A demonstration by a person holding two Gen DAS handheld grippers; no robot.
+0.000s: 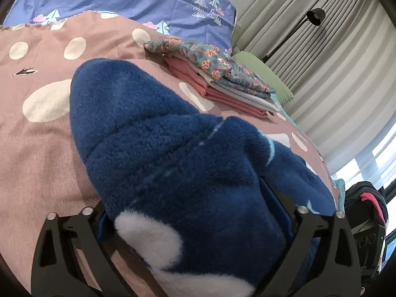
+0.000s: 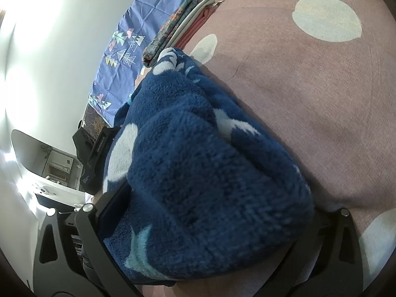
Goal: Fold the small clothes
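Left wrist: plush, bunched navy fleece (image 1: 173, 153)

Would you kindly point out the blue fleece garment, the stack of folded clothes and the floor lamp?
Blue fleece garment (image 1: 173, 153), left wrist view, its middle.
Stack of folded clothes (image 1: 212, 74), left wrist view, flowered top layer.
Floor lamp (image 1: 316, 16), left wrist view, black shade.

Black gripper (image 1: 195, 222) arms, silver pins

- Blue fleece garment (image 1: 173, 163), white and pale-blue patches, bunched thick on pink spotted bedding.
- Folded clothes stack (image 1: 222, 81) at its 1 o'clock, floral piece topmost.
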